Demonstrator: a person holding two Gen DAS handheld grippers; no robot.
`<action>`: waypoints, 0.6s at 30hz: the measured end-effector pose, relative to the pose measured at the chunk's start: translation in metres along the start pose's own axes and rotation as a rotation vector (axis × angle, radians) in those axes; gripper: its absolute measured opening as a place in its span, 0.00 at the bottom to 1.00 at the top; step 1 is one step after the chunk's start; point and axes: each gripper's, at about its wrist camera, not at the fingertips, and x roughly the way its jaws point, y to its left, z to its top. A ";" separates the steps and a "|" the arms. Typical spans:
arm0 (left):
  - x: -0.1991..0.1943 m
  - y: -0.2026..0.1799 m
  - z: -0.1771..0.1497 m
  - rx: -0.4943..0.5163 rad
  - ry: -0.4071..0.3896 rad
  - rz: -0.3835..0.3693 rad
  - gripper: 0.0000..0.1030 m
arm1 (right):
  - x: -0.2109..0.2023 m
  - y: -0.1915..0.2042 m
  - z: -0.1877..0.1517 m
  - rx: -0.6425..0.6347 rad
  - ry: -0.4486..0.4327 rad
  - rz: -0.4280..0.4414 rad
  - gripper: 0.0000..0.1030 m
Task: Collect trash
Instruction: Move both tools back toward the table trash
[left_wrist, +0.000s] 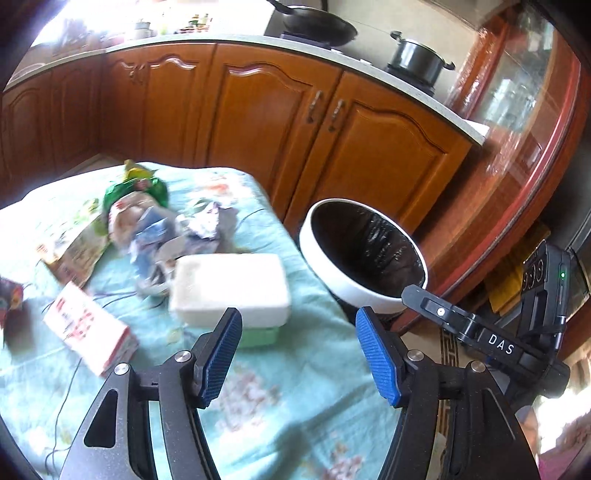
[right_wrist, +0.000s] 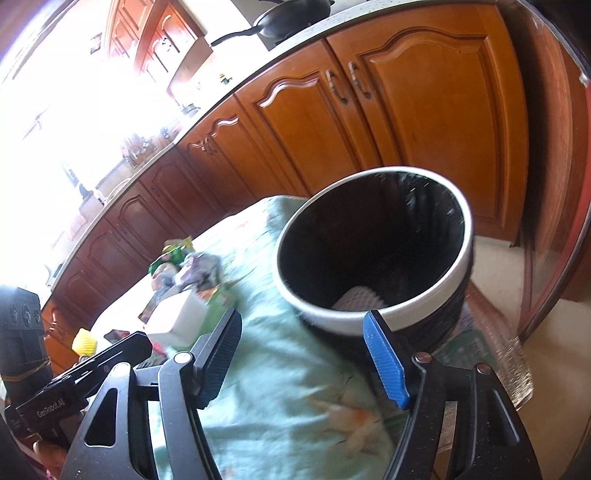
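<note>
Left gripper (left_wrist: 298, 354) with blue ribbed pads spread wide, empty, over a pale green floral tablecloth (left_wrist: 280, 417). White rectangular foam box (left_wrist: 231, 288) just ahead of it, blurred crumpled wrappers (left_wrist: 155, 225) and a red-and-white carton (left_wrist: 88, 328) beyond and left. White-rimmed round bin with black liner (left_wrist: 364, 251) beside the table edge, right gripper's black body (left_wrist: 491, 332) near it.

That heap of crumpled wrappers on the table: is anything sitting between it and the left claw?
Yes. A white box lies on the tablecloth directly ahead of the open left gripper, with the crumpled wrappers just behind it. The claw would likely have to go over or around it. The bin stands to the right, beside the table.
</note>
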 end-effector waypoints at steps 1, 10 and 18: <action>-0.007 0.004 -0.003 -0.010 -0.004 0.007 0.62 | 0.001 0.004 -0.004 -0.003 0.003 0.006 0.68; -0.053 0.043 -0.024 -0.086 -0.027 0.082 0.62 | 0.013 0.042 -0.029 -0.049 0.045 0.059 0.68; -0.066 0.081 -0.033 -0.184 -0.020 0.157 0.62 | 0.028 0.069 -0.036 -0.099 0.071 0.084 0.68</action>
